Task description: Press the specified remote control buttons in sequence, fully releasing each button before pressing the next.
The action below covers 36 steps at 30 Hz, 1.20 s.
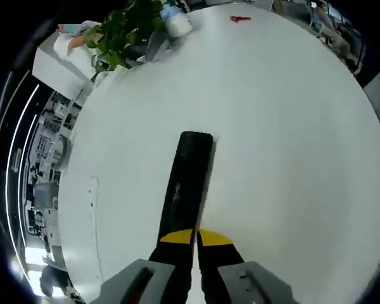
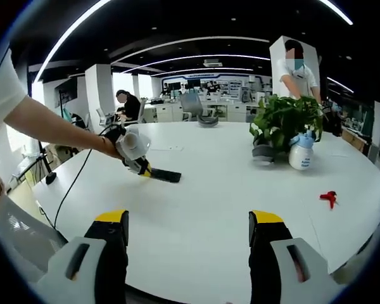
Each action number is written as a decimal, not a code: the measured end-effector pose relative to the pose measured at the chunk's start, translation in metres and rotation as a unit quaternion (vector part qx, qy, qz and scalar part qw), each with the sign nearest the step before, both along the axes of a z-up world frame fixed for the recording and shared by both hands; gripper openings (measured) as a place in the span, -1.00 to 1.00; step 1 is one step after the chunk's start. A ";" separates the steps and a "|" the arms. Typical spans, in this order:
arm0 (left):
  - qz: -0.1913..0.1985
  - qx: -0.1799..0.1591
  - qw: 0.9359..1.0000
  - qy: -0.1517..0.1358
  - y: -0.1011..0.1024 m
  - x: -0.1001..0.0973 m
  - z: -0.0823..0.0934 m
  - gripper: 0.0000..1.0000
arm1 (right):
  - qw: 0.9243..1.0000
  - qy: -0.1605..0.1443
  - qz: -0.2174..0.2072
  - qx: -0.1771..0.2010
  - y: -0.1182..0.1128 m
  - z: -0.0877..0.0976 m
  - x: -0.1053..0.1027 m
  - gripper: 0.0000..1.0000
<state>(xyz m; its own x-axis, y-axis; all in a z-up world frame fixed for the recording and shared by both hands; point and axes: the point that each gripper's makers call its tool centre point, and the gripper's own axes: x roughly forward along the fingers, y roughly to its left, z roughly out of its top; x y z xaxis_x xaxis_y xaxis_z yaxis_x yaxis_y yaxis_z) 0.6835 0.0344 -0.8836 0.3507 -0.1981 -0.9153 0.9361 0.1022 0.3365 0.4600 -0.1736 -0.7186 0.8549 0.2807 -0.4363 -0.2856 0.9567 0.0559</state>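
I see a big round white table (image 2: 240, 209) in a large office room. The ceiling (image 2: 177, 25) is dark, with long curved light strips (image 2: 196, 58) glowing on it. White pillars (image 2: 98, 85) stand at the back. Far off there are desks (image 2: 221, 113) and a grey chair (image 2: 193, 104). Bright windows (image 2: 123, 82) let daylight in.
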 end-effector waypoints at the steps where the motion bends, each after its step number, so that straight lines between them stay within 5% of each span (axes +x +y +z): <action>1: 0.009 -0.001 1.000 0.000 -0.001 0.000 -0.001 -1.00 | 1.000 0.000 0.000 0.000 0.000 0.000 0.000 0.60; 7: 0.077 -0.034 0.996 0.010 -0.002 -0.001 0.002 -0.98 | 1.000 0.001 0.002 -0.001 0.001 0.000 0.000 0.60; 19: 0.057 -0.064 0.996 0.011 -0.026 -0.009 0.003 -1.00 | 1.000 -0.002 0.002 0.004 0.000 0.001 0.001 0.60; 36: 0.077 -0.107 0.991 0.009 -0.051 0.017 0.006 -1.00 | 1.000 0.003 0.013 -0.002 0.004 -0.002 0.001 0.58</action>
